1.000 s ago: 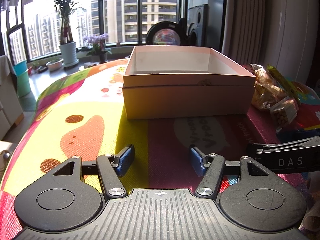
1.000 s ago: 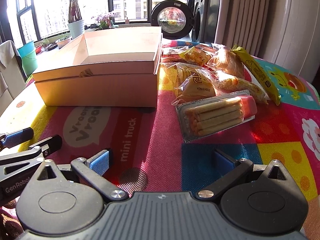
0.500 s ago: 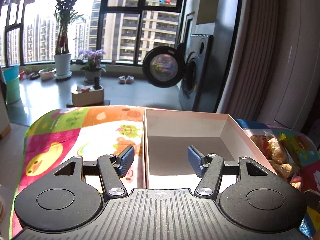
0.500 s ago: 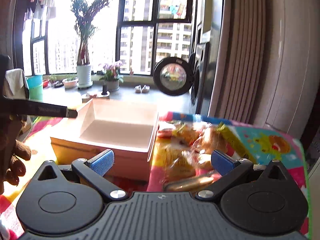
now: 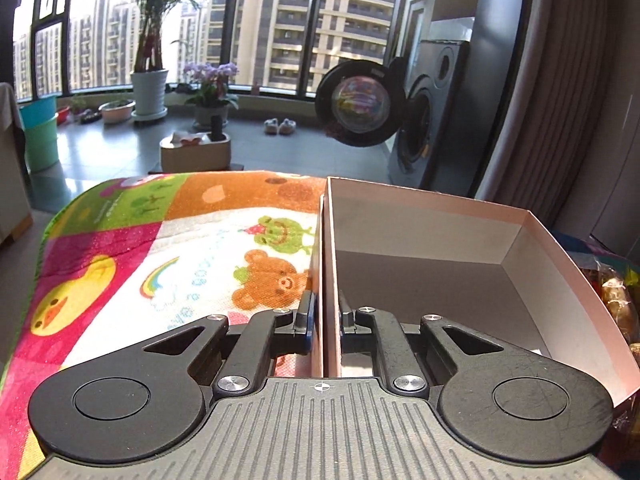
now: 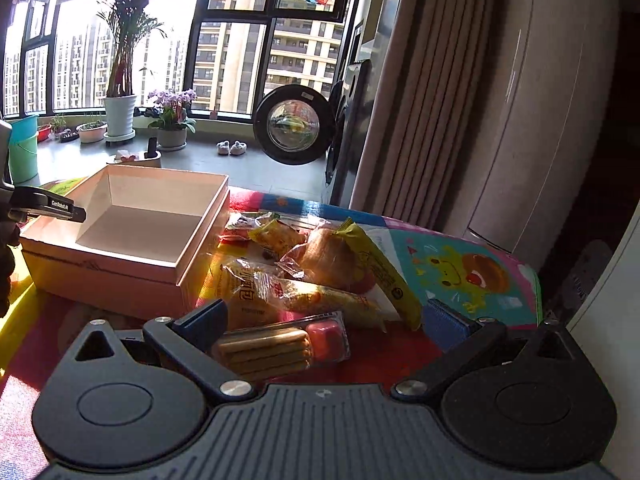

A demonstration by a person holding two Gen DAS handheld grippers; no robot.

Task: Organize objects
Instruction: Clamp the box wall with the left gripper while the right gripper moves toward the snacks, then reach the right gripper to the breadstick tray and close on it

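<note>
The left tool (image 5: pixel 323 318) is clamped on the left wall of the open pink cardboard box (image 5: pixel 440 280), one finger outside, one inside. The right tool (image 6: pixel 332 316) gapes wide above a clear pack of biscuit sticks (image 6: pixel 276 346), touching nothing. The box sits on the surface's colourful cartoon mat (image 5: pixel 160 248); its interior lies bare. Crinkled snack bags (image 6: pixel 320 264) crowd just beside its right wall.

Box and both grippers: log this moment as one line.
left gripper: shut on box wall | right gripper: open, above biscuit-stick pack | box: empty | snack packets: beside box
</note>
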